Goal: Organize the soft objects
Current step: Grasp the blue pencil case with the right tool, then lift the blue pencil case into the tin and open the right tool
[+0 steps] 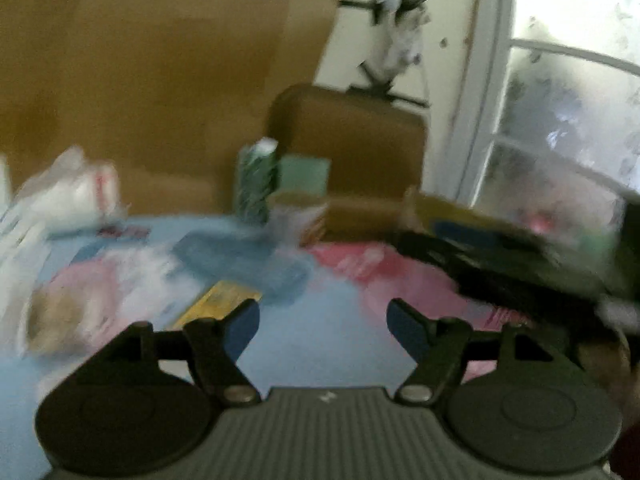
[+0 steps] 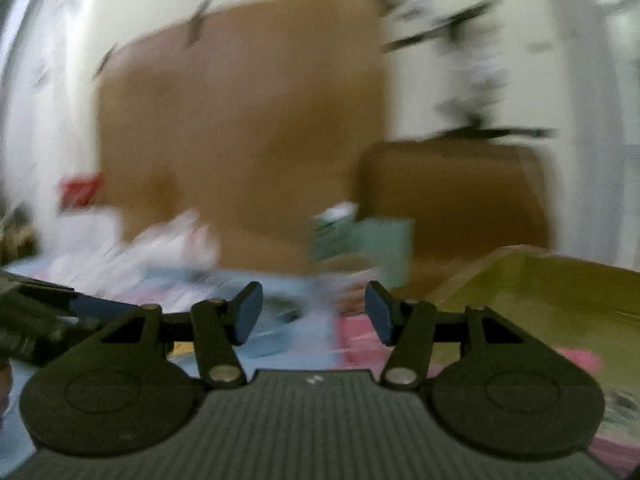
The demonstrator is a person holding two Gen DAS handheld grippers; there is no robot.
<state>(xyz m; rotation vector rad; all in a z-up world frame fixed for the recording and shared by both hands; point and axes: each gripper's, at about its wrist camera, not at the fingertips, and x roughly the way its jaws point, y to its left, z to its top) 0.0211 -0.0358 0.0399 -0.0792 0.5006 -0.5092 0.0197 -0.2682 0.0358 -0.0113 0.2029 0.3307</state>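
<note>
- We found both views heavily smeared by motion; fine detail could not be read.
- The left gripper [image 1: 323,322] had its jaws wide apart with nothing between them, hanging above the light-blue surface [image 1: 320,344].
- The right gripper [image 2: 314,312] likewise stood with jaws spread and empty.
- We judged the task barely begun or between steps: neither tool held anything, and soft items lay scattered ahead of both.
- A blue cloth-like piece [image 1: 240,264] lay ahead of the left jaws, slightly left of centre; its long axis appeared to run from far-left to near-right, though blur made this uncertain.
- A pink and white heap [image 1: 100,292] sat left of the left jaws, and a pink sheet [image 1: 400,280] lay ahead to their right; we could not tell their orientation.
- A yellow-green cardboard box [image 2: 540,292] stood open just right of the right jaws; we judged it a likely container, and no soft item was visible inside it.
- What remained, by our estimate: gathering nearly all the loose items.
</note>
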